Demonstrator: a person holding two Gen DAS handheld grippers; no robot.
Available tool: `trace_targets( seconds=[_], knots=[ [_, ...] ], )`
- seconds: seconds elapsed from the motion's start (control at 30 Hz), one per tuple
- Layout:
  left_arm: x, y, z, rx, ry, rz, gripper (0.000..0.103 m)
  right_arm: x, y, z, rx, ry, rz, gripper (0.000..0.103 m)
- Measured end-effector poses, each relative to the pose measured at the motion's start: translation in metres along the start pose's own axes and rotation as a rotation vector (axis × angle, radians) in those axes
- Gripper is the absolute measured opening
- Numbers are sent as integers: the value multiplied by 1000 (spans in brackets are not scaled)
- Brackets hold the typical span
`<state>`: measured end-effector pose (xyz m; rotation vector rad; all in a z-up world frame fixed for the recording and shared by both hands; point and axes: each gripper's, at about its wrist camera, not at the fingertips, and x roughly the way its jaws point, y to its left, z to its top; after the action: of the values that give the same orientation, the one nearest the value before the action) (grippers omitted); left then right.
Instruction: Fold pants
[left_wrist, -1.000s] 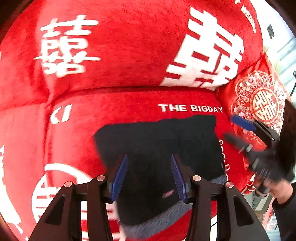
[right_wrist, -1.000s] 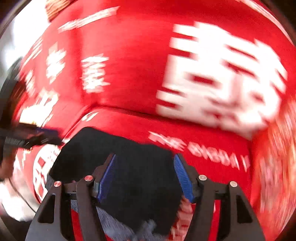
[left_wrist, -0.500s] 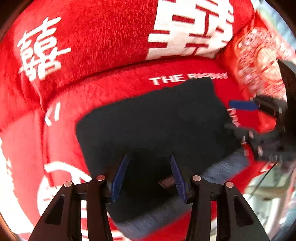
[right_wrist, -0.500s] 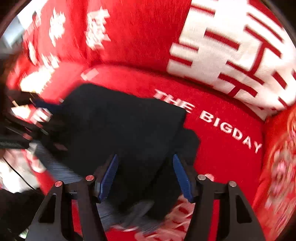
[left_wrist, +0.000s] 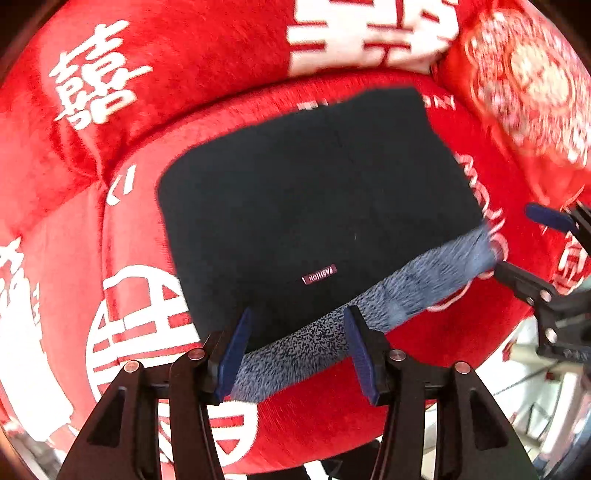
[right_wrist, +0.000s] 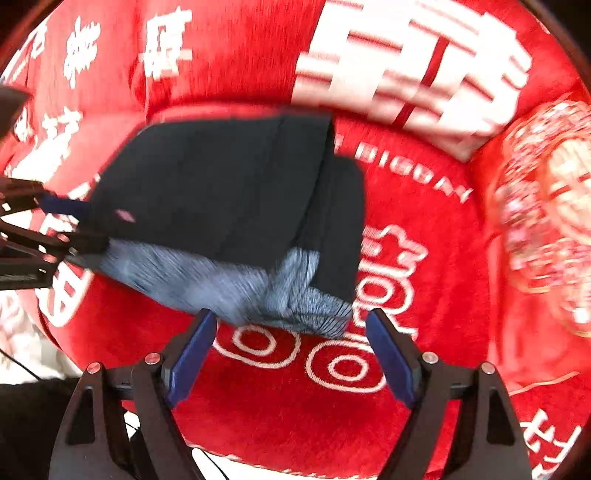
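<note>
Black pants (left_wrist: 314, 199), folded into a rough rectangle, lie flat on the red seat cushion (left_wrist: 325, 417) of a sofa printed with white characters. Grey lining band (left_wrist: 369, 321) shows along the near edge; small "FASHION" label (left_wrist: 319, 275) sits upside down near that edge. In the right wrist view the pants (right_wrist: 221, 192) show a second layer sticking out on the right, and the grey lining (right_wrist: 258, 291) bunches at the near right corner.

Versus a second ago: the whole folded rectangle is now in the left view, whereas earlier the pants filled the near part of the frame under the fingers. The label has gone from between the pads to beyond them.

Left hand-held gripper (left_wrist: 297, 347): jaws part open and widening slightly, pads over the near grey edge, not pinching it. Much the same gap as before.

Right hand-held gripper (right_wrist: 291, 354): jaws spreading, clearly wider than a second ago, nothing between the pads but red cushion; the grey corner lies just beyond the tips. Earlier its fingers sat over black cloth. In the left view it (left_wrist: 517, 243) sits at the pants' right edge, near the grey band's end.

Red patterned pillow (left_wrist: 524, 81) at far right, backrest (left_wrist: 184, 55) behind. Both views motion-blurred.
</note>
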<state>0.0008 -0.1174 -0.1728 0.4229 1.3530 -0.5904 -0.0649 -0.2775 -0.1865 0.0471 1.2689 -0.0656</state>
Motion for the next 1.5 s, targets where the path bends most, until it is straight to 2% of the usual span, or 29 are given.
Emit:
trace_targets(
  seconds=[0.13,0.33,0.57,0.77,0.83,0.87,0.93,0.97,1.1,1.27,1.37,1.5],
  knots=[
    [-21,0,5,-21,-47,25,53,-37,6,19,124,-64,15,90],
    [-39,6,7,-60,-51,36,53,-44,31,37,215,40,-11,90],
    [-65,7,1,-30,-50,62,53,-63,58,48,179,107,-88,90],
    [-93,13,-1,-28,-67,33,53,-84,72,50,205,136,-124,91],
    [-99,16,-1,-27,-66,11,54,-90,76,52,209,140,-143,96],
    [-100,17,0,-25,-63,7,56,-92,77,53,211,139,-150,96],
    [-102,22,0,-38,-58,22,76,-98,75,54,221,132,-181,96],
    [-102,25,0,-46,-62,20,80,-99,74,55,229,134,-181,96],
    [-108,29,0,-70,-86,12,81,-103,65,57,266,137,-157,96],
    [-103,18,6,-64,-53,49,81,-93,58,60,223,151,-139,97],
    [-102,15,11,-90,-25,66,81,-89,49,63,195,161,-94,97],
    [-110,5,16,-88,-60,108,81,-86,43,68,141,150,-95,97]
  ],
)
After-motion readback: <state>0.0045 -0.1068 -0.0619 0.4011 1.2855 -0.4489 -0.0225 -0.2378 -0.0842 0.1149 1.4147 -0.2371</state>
